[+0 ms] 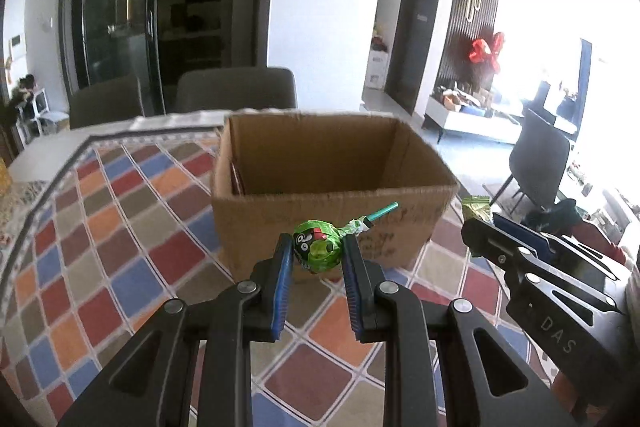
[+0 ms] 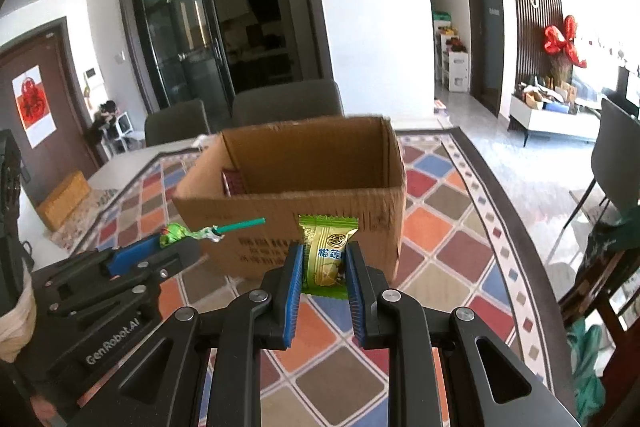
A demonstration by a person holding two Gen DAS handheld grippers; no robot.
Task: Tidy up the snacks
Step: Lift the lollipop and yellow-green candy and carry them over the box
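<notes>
Looking along the left tool (image 1: 316, 251), its two blue pads are clenched on the wrapped head of a green lollipop (image 1: 318, 245), whose teal stick points up and to the right. Straight ahead stands an open cardboard box (image 1: 332, 219) on the checkered table (image 1: 120, 247), near the table's far edge. The right tool (image 1: 486, 227) shows at the side, with only a corner of a green wrapper above it. Both snacks seem to be on their way into the box; the next move calls for lifting the lollipop over the near wall before letting go, since it now sits below the rim.

From the right wrist, the right tool (image 2: 323, 261) grips a green and gold candy packet (image 2: 326, 255) upright by its sides, just in front of the box (image 2: 312, 227). This view alone shows the packet's printed face and something red (image 2: 234, 183) standing inside the box against its left wall. The left tool (image 2: 176, 243) and lollipop (image 2: 176, 231) sit to the left.
</notes>
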